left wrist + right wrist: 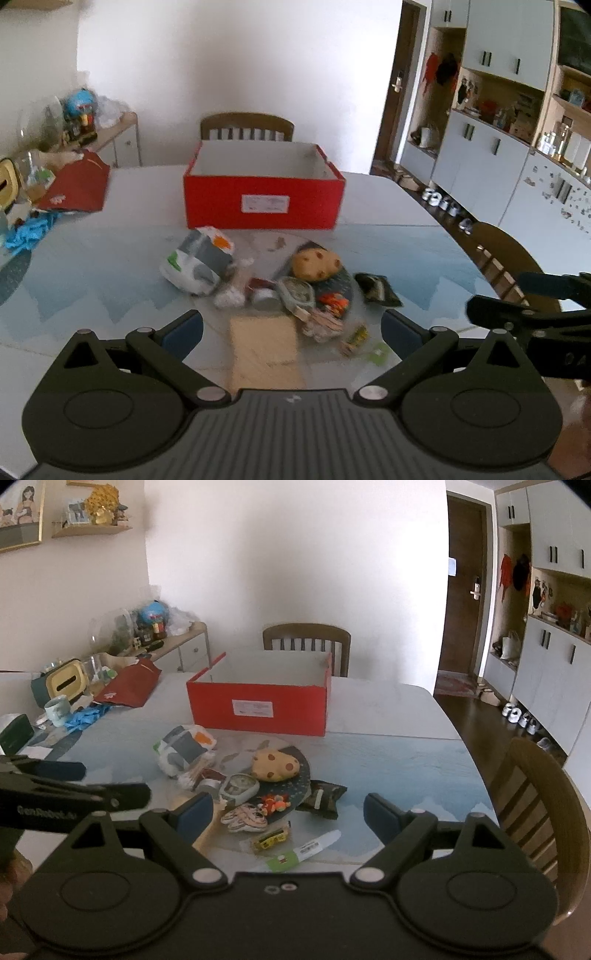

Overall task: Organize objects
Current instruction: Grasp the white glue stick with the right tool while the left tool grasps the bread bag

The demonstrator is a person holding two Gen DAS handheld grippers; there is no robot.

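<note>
An open red box stands at the table's middle, also in the right wrist view. In front of it lies a pile: a white and grey packet, a yellow spotted plush, a small round clock, a dark sachet, a wooden board, small toys and wrappers. My left gripper is open and empty above the board. My right gripper is open and empty above the wrappers, right of the left one.
A red bag, blue gloves, a mug and clutter sit at the table's left end. Wooden chairs stand behind the box and at the right. Cabinets line the right wall.
</note>
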